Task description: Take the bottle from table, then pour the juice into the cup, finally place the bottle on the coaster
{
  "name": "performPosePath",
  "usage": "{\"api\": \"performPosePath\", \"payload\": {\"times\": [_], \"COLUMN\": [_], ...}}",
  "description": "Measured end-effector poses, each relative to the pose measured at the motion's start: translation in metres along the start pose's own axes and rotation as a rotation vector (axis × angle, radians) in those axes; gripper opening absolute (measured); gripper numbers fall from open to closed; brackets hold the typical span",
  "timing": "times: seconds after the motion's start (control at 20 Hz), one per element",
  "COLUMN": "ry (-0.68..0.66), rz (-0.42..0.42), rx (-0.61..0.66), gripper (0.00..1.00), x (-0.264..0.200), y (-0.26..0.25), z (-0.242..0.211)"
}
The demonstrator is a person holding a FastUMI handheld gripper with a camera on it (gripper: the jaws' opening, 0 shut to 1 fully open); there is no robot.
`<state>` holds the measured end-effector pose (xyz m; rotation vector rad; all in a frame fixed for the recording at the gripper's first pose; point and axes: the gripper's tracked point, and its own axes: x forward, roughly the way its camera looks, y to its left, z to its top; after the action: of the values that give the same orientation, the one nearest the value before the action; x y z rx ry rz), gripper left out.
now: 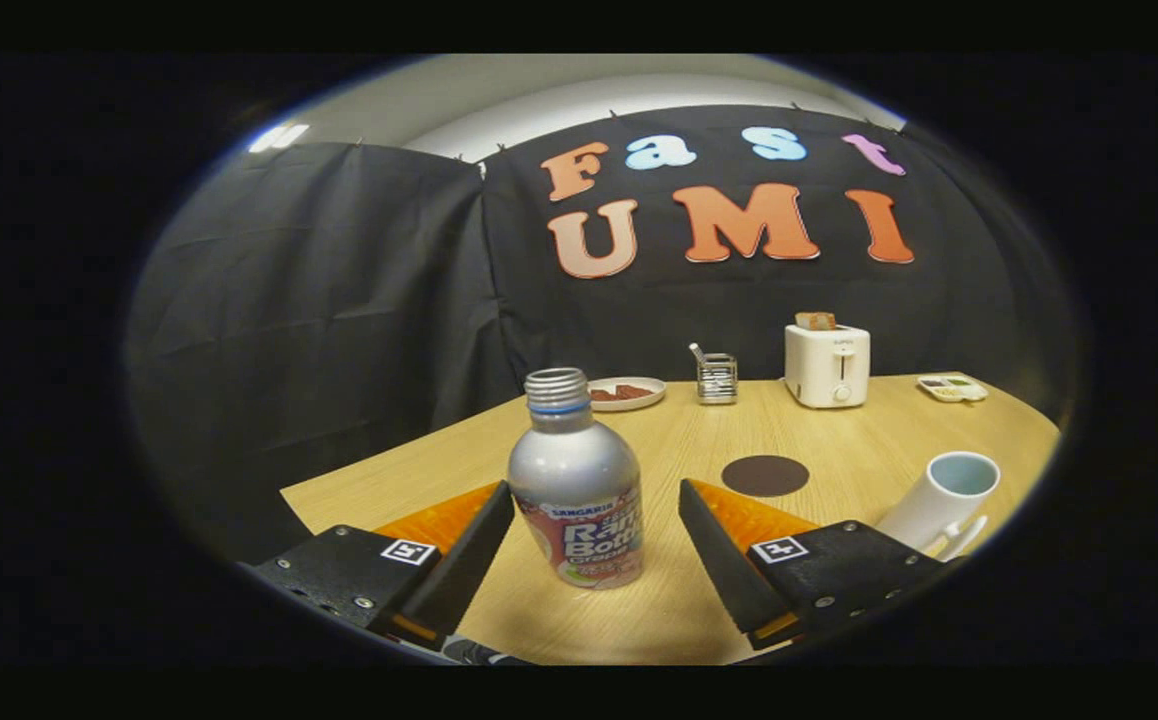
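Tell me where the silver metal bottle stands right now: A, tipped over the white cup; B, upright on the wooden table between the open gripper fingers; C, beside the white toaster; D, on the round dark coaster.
B: the silver metal bottle stands upright on the wooden table, between the open gripper fingers, neither touching it.

A pale wood-grain bench (839,440) carries everything. The bottle (576,485), uncapped and upright, stands near its front, between the spread fingers of the tool (594,500), which do not touch it. Right of the bottle and a little farther back lies a dark round coaster (765,476). Right of the coaster stands a white cup (944,497). Behind the bottle, along the far edge, sit a plate (627,393), a small wire holder (716,378), a white toaster (827,365) and a small tray (952,388).
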<state>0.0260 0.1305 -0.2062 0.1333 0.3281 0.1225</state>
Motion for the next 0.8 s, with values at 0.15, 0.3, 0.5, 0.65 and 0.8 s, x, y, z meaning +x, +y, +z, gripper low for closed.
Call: {"api": "performPosePath", "payload": {"times": [0.15,0.3,0.5,0.65,0.8], "ry": [0.027,0.056,0.118,0.117,0.109], "rz": [-0.017,-0.039,-0.038,-0.039,-0.038], "rx": [0.02,0.027,0.031,0.087,0.148], "gripper": [0.99,0.99,0.94,0.83,0.81], "x": [0.008,0.014,0.019,0.013,0.008], "y": [0.002,0.0,-0.003,-0.004,-0.006], "z": [-0.011,-0.022,-0.039,-0.035,-0.03]}}
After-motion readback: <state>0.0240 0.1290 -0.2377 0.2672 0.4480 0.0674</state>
